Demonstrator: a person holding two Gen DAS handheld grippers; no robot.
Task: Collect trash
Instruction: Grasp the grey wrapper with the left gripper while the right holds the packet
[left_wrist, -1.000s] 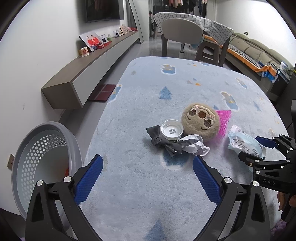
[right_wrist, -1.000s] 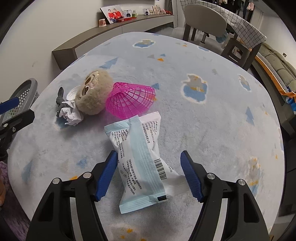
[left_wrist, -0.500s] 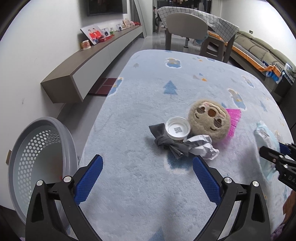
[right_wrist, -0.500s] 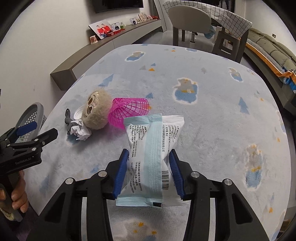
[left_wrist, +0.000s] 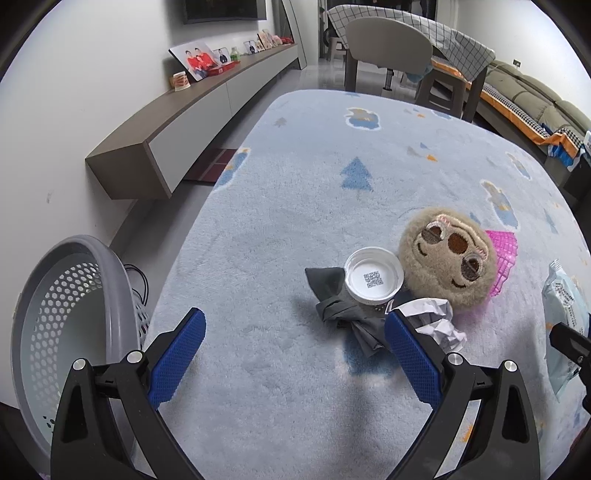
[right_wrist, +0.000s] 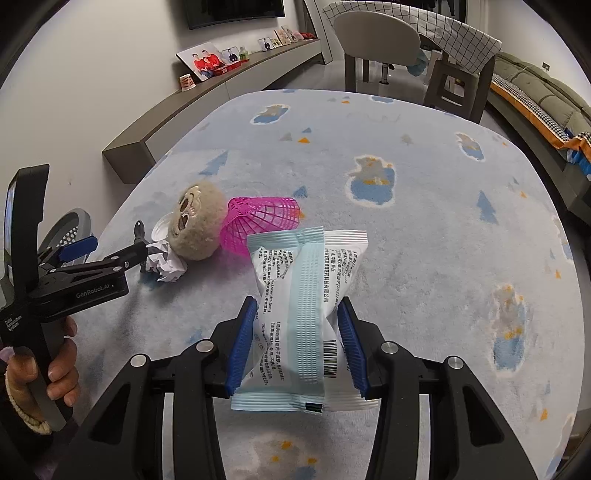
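Now the right gripper (right_wrist: 297, 341) pinches a pale blue-and-white wrapper (right_wrist: 303, 306) between its blue pads, having just closed on it, lifted off the rug (right_wrist: 424, 221) beside the plush toy (right_wrist: 195, 225); the left gripper (left_wrist: 295, 354) is spread wide, nothing between its pads, near the crumpled paper (left_wrist: 436, 325) by that toy; the grey basket (left_wrist: 55, 314) stands off the rug's edge, beyond it.

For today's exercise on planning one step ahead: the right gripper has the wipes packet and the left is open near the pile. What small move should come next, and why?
Probably carry the wipes packet left toward the grey basket. The right gripper is already shut on it and it hangs clear of the rug, while the left gripper is open, short of the crumpled paper.
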